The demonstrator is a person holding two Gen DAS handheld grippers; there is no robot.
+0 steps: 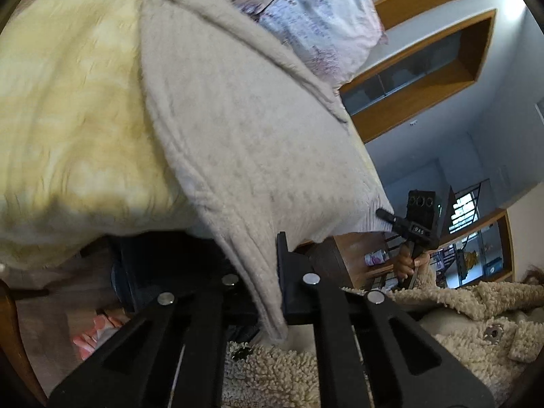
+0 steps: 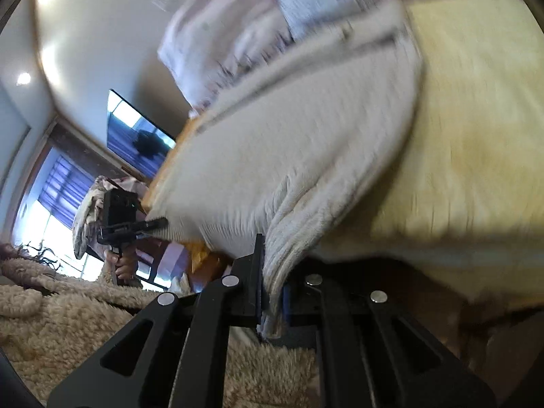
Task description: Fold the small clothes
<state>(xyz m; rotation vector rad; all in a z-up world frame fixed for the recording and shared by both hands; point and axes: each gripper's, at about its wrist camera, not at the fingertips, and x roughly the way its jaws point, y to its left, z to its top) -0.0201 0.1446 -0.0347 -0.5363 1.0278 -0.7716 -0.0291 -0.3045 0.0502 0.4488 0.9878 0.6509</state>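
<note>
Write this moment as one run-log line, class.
left gripper: shut on garment hem | right gripper: shut on garment hem | beige knit garment: stretched between both | yellow bedding: behind

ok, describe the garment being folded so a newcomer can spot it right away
Start at the pale yellow bedspread. Stretched over it, below the patterned pillow, is the off-white knit garment. Unlike the shaggy fleece jacket, it is smooth-knit, with both grippers' fingers clamped on its ribbed hem.
</note>
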